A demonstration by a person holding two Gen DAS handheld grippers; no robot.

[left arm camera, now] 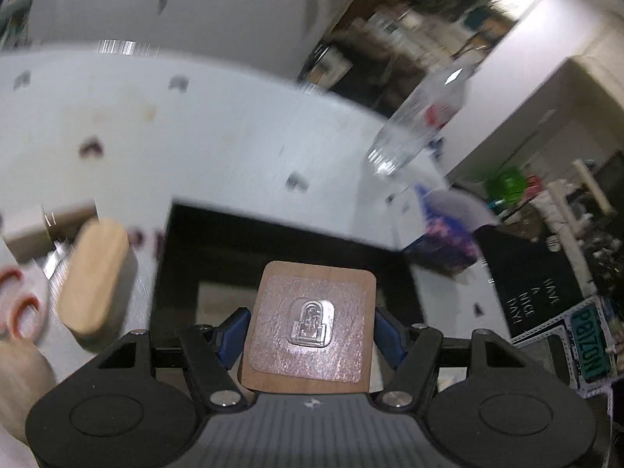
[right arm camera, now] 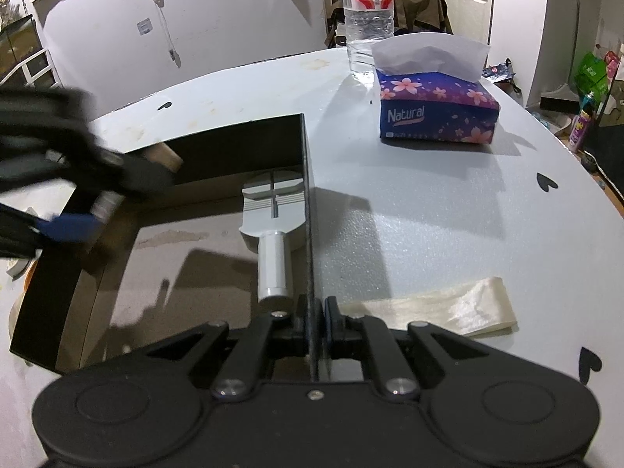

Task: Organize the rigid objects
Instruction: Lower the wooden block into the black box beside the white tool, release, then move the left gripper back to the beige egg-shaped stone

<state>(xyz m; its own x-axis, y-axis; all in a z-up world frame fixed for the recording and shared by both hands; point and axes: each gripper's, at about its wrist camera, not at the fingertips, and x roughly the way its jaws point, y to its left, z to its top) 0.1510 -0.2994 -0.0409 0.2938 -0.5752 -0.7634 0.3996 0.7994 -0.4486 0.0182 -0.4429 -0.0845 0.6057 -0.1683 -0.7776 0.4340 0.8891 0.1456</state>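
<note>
I hold the wooden plaque (left arm camera: 308, 327) in the left gripper (left arm camera: 308, 331), jaws clamped on its two long edges, over the near wall of the black box (left arm camera: 288, 234). The left wrist view is smeared, so I judge the carry to be in progress. The plaque is flat, rigid wood with a clear adhesive pad and a small plastic hook on its upper face; I expect it to be light and stiff, with no give under the pads. The edge grip is the correct hold: the glossy pad face looks slippery and the hook could snap under pressure.

The right gripper (right arm camera: 314, 321) has its jaws closed on the thin right wall of the box (right arm camera: 308, 195), steadying it on the white table (right arm camera: 429, 214). A grey metal tool (right arm camera: 273, 226) already lies inside against that wall. A second wooden block (left arm camera: 95, 280) waits outside the box, left of the plaque, near red-handled scissors (left arm camera: 19, 304).
</note>
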